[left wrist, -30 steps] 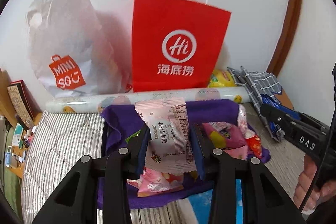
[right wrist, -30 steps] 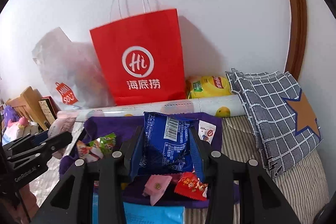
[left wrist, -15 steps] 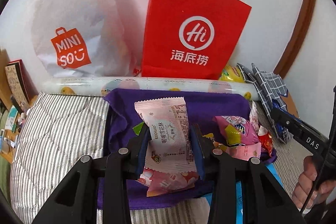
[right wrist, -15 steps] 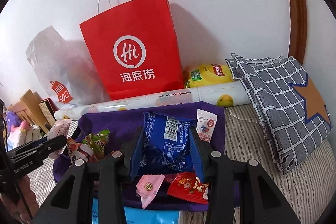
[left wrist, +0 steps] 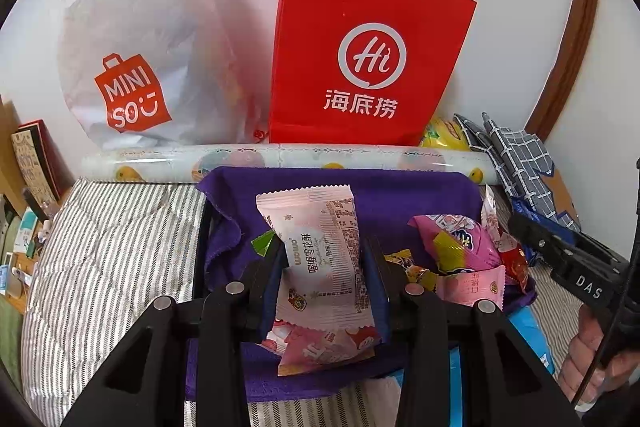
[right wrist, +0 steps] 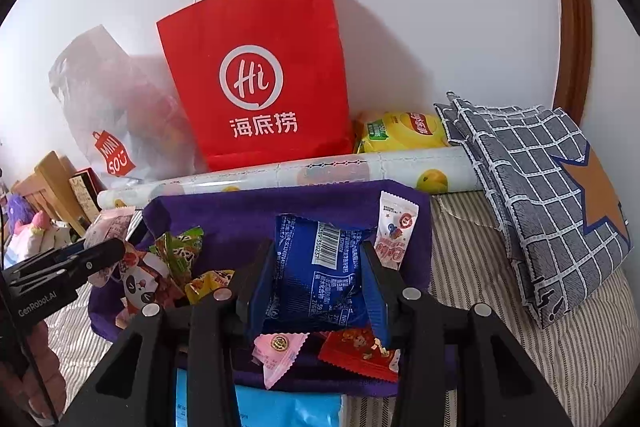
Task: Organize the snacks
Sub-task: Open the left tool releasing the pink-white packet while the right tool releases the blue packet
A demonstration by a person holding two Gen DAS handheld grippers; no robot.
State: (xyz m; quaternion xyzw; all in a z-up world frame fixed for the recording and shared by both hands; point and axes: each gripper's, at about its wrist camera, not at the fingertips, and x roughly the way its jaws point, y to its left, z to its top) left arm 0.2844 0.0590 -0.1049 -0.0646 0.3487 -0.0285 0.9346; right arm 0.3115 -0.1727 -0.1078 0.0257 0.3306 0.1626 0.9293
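With the left gripper clamped on the pink packet and the right gripper on the blue packet, either slick wrapper could slip onto the near purple cloth.

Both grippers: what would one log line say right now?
left gripper: shut on pink snack packet | right gripper: shut on blue snack packet | both above purple cloth
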